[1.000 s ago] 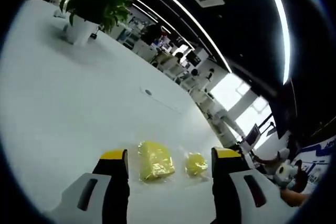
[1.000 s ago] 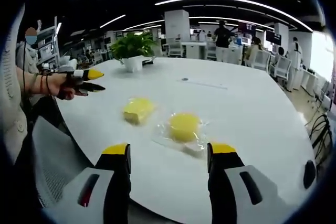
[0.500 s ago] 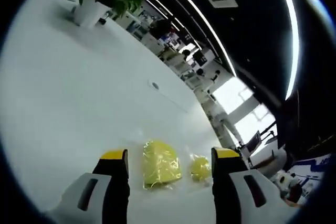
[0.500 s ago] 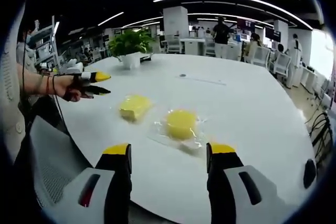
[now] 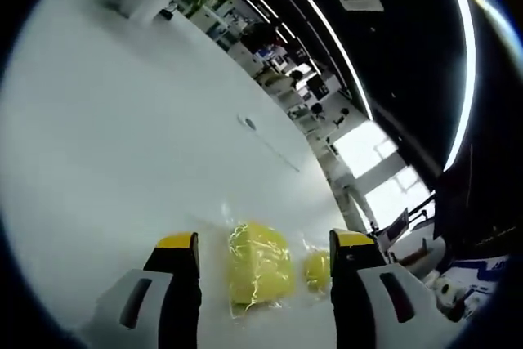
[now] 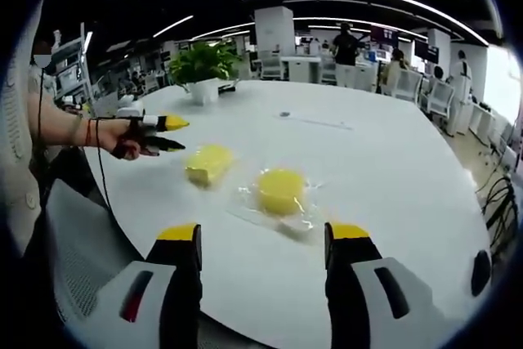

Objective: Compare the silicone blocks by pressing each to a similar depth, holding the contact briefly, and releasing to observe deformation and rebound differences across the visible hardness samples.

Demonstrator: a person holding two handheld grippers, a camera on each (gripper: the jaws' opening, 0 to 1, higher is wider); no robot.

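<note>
Two yellow blocks lie side by side on the white counter [image 6: 392, 161], each in clear wrap: a squarish block [image 6: 208, 163] to the left, a round block [image 6: 280, 190] to its right. Your left gripper [image 5: 261, 243] hovers wide-jawed and empty just short of the squarish block, seemingly lined up to press it. Your right gripper [image 6: 261, 234] waits near, jaws apart, empty.

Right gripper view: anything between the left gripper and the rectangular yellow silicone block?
Nothing: in the right gripper view, only bare white table separates the left gripper from the rectangular yellow silicone block.
</note>
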